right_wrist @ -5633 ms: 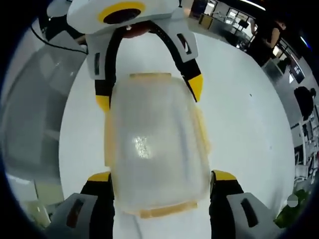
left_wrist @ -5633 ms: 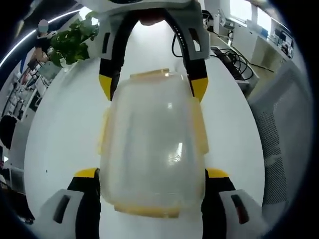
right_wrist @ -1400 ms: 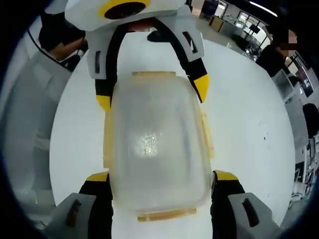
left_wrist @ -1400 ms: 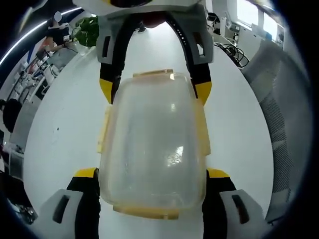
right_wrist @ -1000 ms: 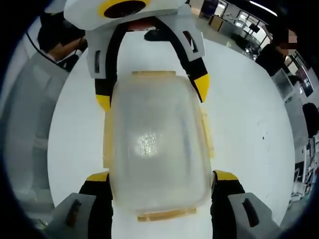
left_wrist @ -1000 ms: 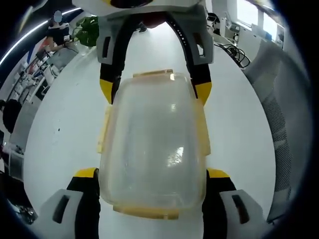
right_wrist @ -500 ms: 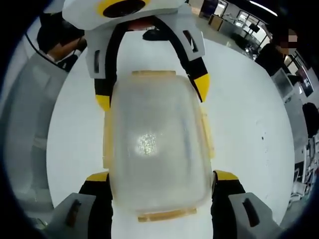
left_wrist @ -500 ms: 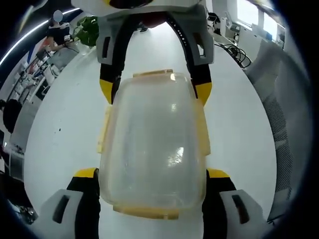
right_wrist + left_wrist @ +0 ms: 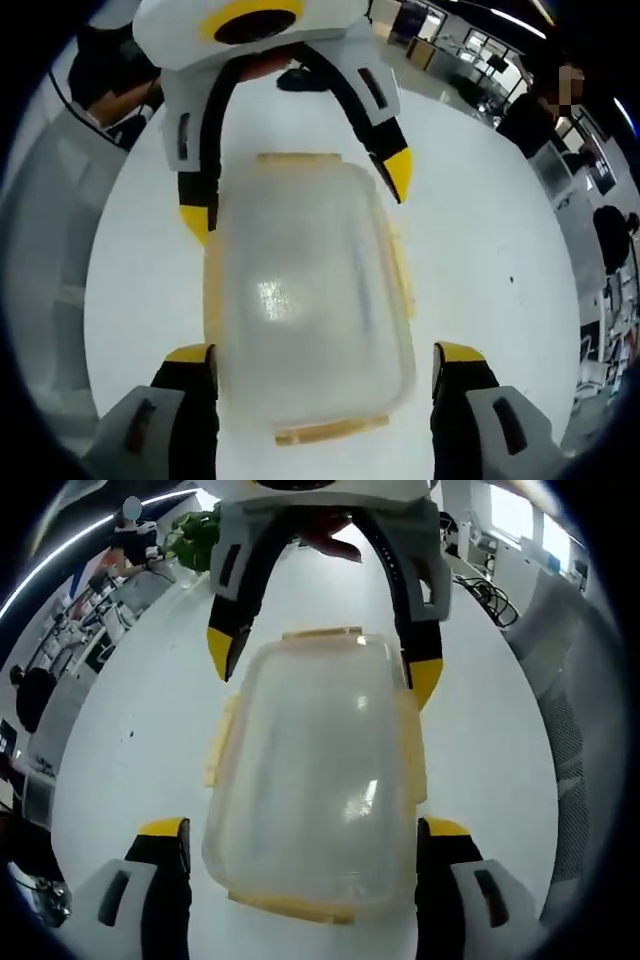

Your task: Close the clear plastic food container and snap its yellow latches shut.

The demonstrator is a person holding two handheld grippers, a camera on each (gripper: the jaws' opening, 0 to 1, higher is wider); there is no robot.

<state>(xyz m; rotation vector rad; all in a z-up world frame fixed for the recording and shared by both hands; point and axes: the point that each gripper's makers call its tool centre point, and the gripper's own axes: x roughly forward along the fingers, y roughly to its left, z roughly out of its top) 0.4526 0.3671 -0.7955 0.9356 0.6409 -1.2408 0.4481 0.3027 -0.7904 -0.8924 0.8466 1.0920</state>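
White round table (image 9: pixel 120 770), green plant (image 9: pixel 195 535), cables (image 9: pixel 490 595), office desks behind

The clear container (image 9: pixel 315 780) is see-through but hazy, so whether anything lies inside cannot be told in either view; in the right gripper view a glare patch on its lid (image 9: pixel 272 298) washes out the middle. Whether the yellow latches (image 9: pixel 222 742) are snapped down or merely lying against the walls cannot be made out, and the near latch (image 9: pixel 330 430) looks smeared. The left gripper (image 9: pixel 305 825) and right gripper (image 9: pixel 325 350) are each cut off by the bottom edge of their own view. Whether the jaw tips touch the container is unclear. Far people and desks (image 9: pixel 545 95) are too small and blurred to read.
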